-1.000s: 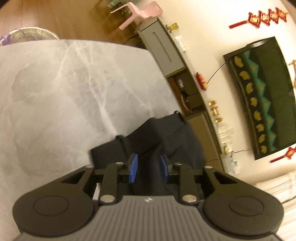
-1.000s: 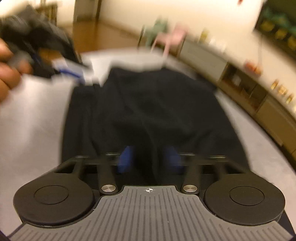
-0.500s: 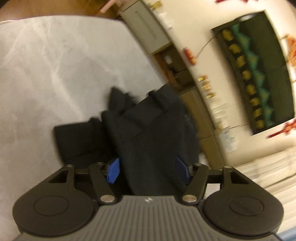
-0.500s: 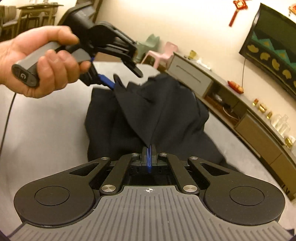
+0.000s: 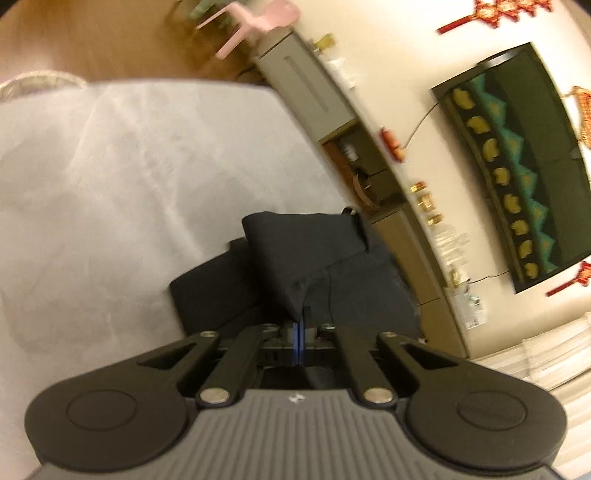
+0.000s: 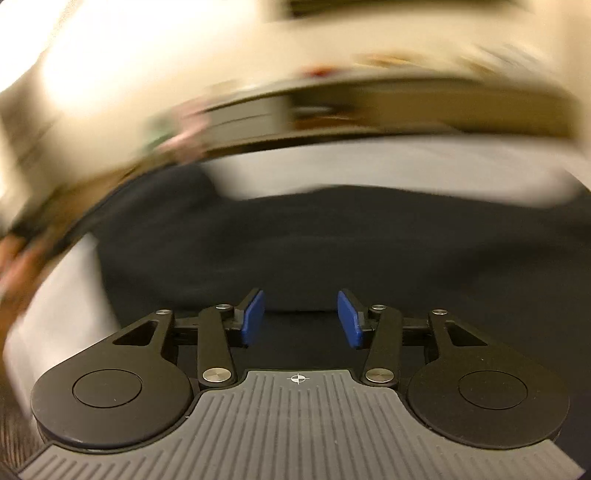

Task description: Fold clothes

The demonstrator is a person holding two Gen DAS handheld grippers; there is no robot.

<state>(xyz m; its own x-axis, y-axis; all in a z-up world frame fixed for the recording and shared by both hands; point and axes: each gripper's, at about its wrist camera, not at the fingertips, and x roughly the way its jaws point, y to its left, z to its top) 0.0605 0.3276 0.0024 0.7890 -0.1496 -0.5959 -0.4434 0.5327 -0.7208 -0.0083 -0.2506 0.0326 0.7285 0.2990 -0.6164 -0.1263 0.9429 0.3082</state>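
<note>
A black garment lies bunched on the pale marbled table, near its right edge. My left gripper is shut on a raised fold of that cloth, which peaks right at the blue pads. In the heavily blurred right wrist view, the same black garment spreads wide below the camera. My right gripper hovers just above it with its jaws opening; nothing is pinched between the blue pads, only flat cloth lying underneath.
A long low sideboard with small ornaments runs along the wall beyond the table's right edge. A pink plastic chair stands on the wooden floor at the far end. A dark patterned hanging is on the wall.
My left gripper has closed from wide open onto a fold of the garment. My right gripper let go of the cloth corner, opened, and swung quickly sideways while rolling.
</note>
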